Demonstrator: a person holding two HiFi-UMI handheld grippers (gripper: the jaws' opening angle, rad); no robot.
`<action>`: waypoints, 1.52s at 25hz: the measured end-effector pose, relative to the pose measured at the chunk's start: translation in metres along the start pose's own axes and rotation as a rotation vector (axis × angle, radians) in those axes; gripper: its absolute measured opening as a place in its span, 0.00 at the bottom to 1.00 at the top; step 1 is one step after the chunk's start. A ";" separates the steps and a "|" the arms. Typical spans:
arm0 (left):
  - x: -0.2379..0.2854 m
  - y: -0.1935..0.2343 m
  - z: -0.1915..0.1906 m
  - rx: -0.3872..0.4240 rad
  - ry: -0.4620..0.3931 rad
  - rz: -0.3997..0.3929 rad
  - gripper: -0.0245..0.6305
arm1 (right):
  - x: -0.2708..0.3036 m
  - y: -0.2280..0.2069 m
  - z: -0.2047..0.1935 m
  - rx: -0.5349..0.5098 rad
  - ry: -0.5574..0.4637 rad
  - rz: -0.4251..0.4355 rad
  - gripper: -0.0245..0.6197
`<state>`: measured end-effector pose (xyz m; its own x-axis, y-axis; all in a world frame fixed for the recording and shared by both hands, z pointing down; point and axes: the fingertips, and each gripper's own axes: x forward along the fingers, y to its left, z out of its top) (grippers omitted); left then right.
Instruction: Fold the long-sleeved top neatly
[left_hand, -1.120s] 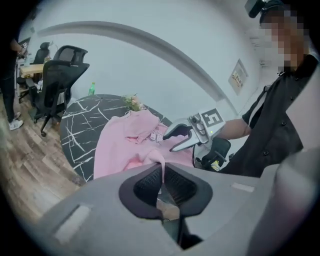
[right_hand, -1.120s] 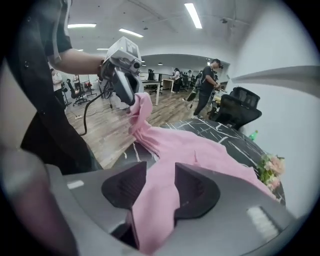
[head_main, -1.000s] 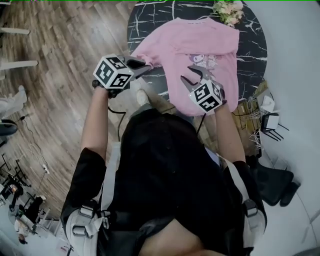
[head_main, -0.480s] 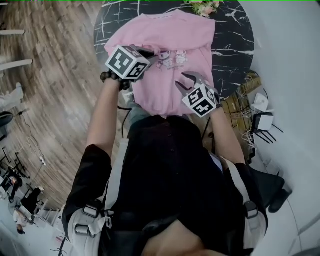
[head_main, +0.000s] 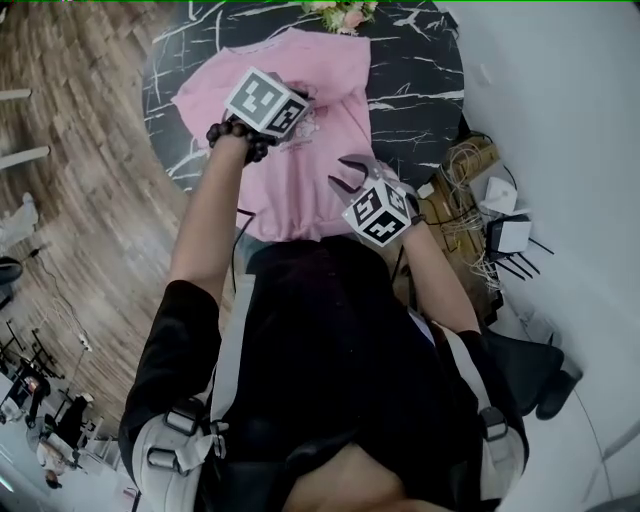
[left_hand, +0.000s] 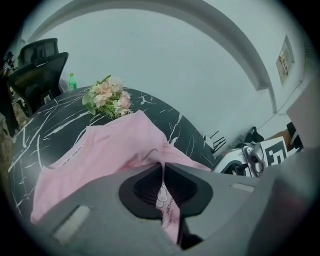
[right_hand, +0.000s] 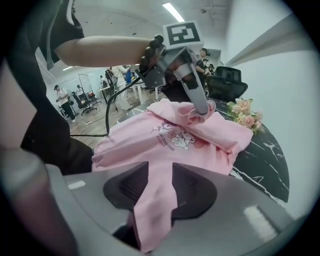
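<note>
A pink long-sleeved top (head_main: 292, 190) with a cartoon print lies on a round black marble table (head_main: 420, 70), its hem hanging over the near edge. My left gripper (head_main: 303, 106) is over the middle of the top and shut on a fold of pink fabric (left_hand: 165, 150), which it holds lifted; the right gripper view shows it pinching that bunch (right_hand: 200, 109). My right gripper (head_main: 350, 173) is at the hem. Its jaws have just been closing, and a thick strip of hem (right_hand: 159, 200) fills the gap between its pads.
A bunch of pale flowers (head_main: 340, 12) sits at the table's far edge. Tangled cables and a white device (head_main: 498, 232) lie on the floor to the right, by the white wall. A black office chair (left_hand: 37, 65) and a green bottle (left_hand: 72, 81) stand beyond the table.
My left gripper has carried its pinch of fabric from the top's left edge, off the table, inward over the printed middle. My right gripper has stayed at the hem, its jaws narrower.
</note>
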<state>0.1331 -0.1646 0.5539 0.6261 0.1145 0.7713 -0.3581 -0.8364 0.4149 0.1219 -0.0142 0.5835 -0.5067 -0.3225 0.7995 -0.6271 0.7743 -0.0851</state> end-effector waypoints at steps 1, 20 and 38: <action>0.007 0.002 0.002 -0.013 0.005 0.005 0.07 | -0.001 -0.003 -0.002 0.005 -0.003 -0.002 0.28; 0.032 -0.001 0.035 -0.019 -0.107 0.024 0.25 | -0.001 -0.024 -0.018 0.044 -0.017 0.032 0.27; -0.046 0.012 -0.100 -0.199 -0.184 0.236 0.25 | 0.002 -0.038 -0.007 -0.024 -0.038 -0.019 0.26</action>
<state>0.0312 -0.1259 0.5718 0.6175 -0.1828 0.7650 -0.6244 -0.7055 0.3354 0.1490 -0.0407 0.5929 -0.5175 -0.3571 0.7776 -0.6225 0.7806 -0.0558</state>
